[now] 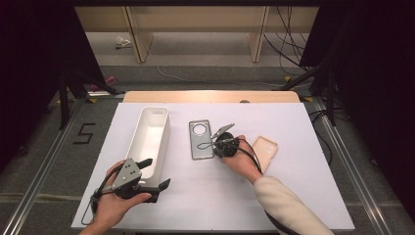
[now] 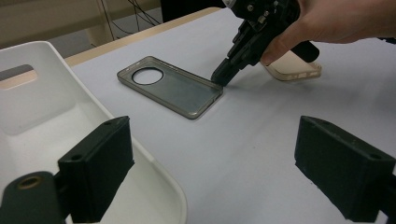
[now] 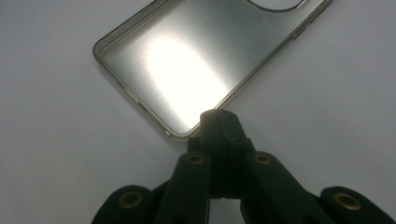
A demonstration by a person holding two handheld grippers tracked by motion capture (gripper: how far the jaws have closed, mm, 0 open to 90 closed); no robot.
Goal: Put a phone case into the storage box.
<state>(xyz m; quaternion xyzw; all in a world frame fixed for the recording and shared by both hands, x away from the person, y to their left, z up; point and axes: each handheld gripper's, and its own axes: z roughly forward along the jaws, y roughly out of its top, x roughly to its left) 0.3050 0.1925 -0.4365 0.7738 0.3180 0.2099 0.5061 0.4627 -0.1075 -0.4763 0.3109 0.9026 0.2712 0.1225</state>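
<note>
Right tool clenched empty, tip at near corner of grey phone case flat mid-table beside white bin; left tool released; likely needed reopening to pinch the rim.

A single digit "5" was marked in black on the grey floor. It was seen left of the table. No other text could be read.

My closed right fingers cover the grey case's near corner; beyond them, the frame's top edge crops its camera ring.
</note>
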